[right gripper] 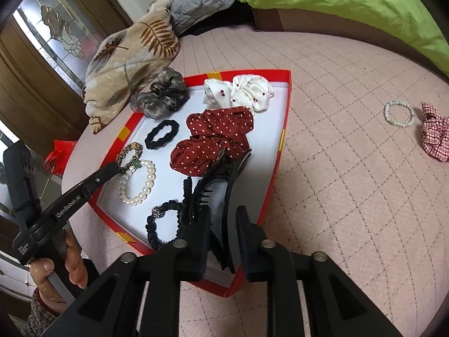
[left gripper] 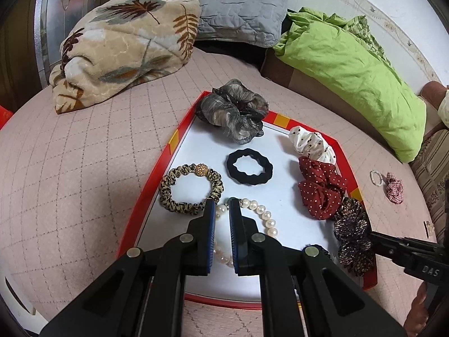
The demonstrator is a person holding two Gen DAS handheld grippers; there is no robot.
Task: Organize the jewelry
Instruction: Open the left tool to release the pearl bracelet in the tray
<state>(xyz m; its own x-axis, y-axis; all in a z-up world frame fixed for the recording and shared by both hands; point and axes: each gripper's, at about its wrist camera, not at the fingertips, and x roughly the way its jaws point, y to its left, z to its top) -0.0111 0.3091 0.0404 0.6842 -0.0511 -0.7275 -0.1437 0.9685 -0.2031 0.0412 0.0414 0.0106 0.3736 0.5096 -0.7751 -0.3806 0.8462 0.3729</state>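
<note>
A red-rimmed white tray (left gripper: pixel 179 140) (right gripper: pixel 283 140) lies on the pink bed. In it are a grey scrunchie (left gripper: pixel 230 109), a black band (left gripper: pixel 249 166), a leopard band (left gripper: pixel 190 188), a white dotted scrunchie (left gripper: pixel 311 143), a red dotted scrunchie (right gripper: pixel 216 137) and a black beaded band (right gripper: pixel 165 224). My left gripper (left gripper: pixel 222 206) (right gripper: pixel 119 165) stands narrowly open around a pearl bracelet (left gripper: pixel 263 216) (right gripper: pixel 139 182) lying on the tray. My right gripper (right gripper: pixel 223 216) is shut on a black claw hair clip (right gripper: pixel 224 185) with a sparkly dark bow (left gripper: pixel 352 233), low over the tray's near corner.
A small bead bracelet (right gripper: pixel 398 113) (left gripper: pixel 376 177) and a red checked scrunchie (right gripper: pixel 435 137) (left gripper: pixel 394 186) lie on the bed right of the tray. A leaf-print blanket (left gripper: pixel 123 45), a grey pillow (left gripper: pixel 241 8) and a green quilt (left gripper: pixel 350 64) sit at the back.
</note>
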